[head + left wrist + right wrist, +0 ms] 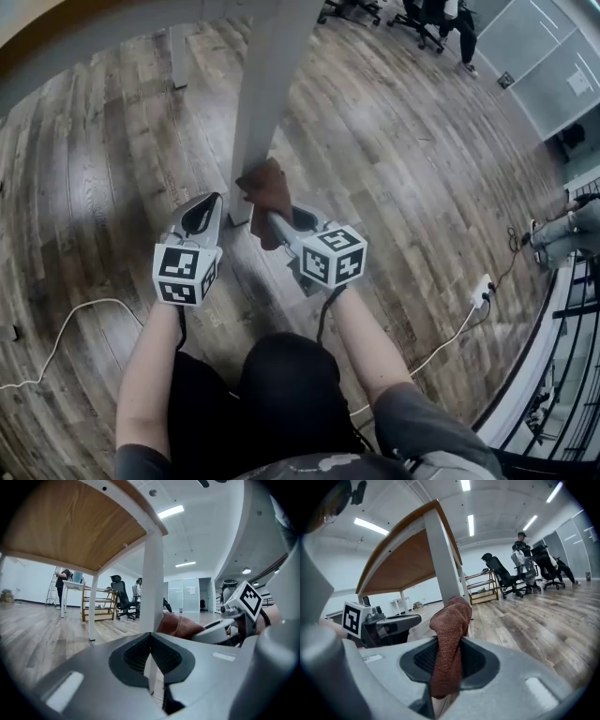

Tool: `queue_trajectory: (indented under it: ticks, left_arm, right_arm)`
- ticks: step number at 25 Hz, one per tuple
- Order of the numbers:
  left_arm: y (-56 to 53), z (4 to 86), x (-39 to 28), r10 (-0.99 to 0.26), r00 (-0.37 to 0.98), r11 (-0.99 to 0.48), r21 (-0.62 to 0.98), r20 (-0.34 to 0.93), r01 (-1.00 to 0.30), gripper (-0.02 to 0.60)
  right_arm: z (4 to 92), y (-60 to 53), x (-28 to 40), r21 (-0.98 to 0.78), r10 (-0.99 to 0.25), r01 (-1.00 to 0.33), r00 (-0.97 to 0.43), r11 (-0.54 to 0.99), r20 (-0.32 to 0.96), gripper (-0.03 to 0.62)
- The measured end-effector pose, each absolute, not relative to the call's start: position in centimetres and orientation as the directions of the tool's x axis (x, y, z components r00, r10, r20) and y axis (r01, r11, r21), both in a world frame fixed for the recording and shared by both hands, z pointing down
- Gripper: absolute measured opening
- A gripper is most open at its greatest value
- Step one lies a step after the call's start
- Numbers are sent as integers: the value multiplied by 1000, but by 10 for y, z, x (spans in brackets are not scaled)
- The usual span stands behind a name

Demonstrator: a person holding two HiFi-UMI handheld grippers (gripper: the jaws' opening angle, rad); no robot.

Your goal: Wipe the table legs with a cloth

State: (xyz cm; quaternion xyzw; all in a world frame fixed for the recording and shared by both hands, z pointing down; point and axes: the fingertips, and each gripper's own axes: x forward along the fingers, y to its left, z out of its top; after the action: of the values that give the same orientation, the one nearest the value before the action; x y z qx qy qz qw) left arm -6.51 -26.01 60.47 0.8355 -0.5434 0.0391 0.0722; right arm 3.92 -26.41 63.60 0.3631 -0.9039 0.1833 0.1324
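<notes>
One white table leg is touched low down by the rust-brown woven cloth clenched in the jaws of the right gripper; the left gripper is closed empty; other legs are judged unwiped

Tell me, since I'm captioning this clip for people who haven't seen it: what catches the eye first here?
The rust-brown woven cloth stands out first, clamped in the jaws of the right gripper and held against the white square table leg, low down near the wood-plank floor. Just left of the leg, the left gripper hovers with its jaws together and nothing between them.
</notes>
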Motion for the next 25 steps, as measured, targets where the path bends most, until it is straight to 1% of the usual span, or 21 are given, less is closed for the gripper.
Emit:
queue_trajectory:
  ticks: [3, 8, 10, 13, 17, 20, 22, 25]
  left_arm:
    - [-266, 621, -67, -915, 380, -364, 130, 134, -922, 20]
    - [-265, 649, -70, -940, 312, -289, 161, 138, -944, 20]
    - [-261, 664, -64, -932, 321, -298, 148, 168, -943, 20]
    - [-249, 683, -53, -905, 369, -353, 111, 212, -929, 20]
    - [-247, 689, -58, -912, 346, -312, 174, 222, -934, 20]
    - [-250, 691, -57, -910, 345, -311, 170, 230, -935, 20]
    - [-250, 685, -55, -906, 357, -329, 152, 227, -932, 20]
    - [-255, 658, -57, -912, 363, -337, 155, 190, -929, 20]
  right_arm:
    - [679, -266, 39, -254, -581, -711, -689, 655, 433, 89]
    - [746, -270, 36, -249, -526, -721, -658, 646, 540, 89]
    - [769, -270, 34, -278, -503, -725, -654, 630, 566, 89]
    - [801, -266, 31, -304, -471, -734, -641, 608, 605, 89]
    - [835, -264, 31, -304, -423, -741, -616, 599, 665, 89]
    - [839, -268, 36, -296, -421, -735, -617, 610, 665, 90]
    - [825, -274, 45, -285, -452, -737, -623, 613, 638, 89]
    - [781, -288, 65, -232, -522, -746, -619, 624, 587, 89]
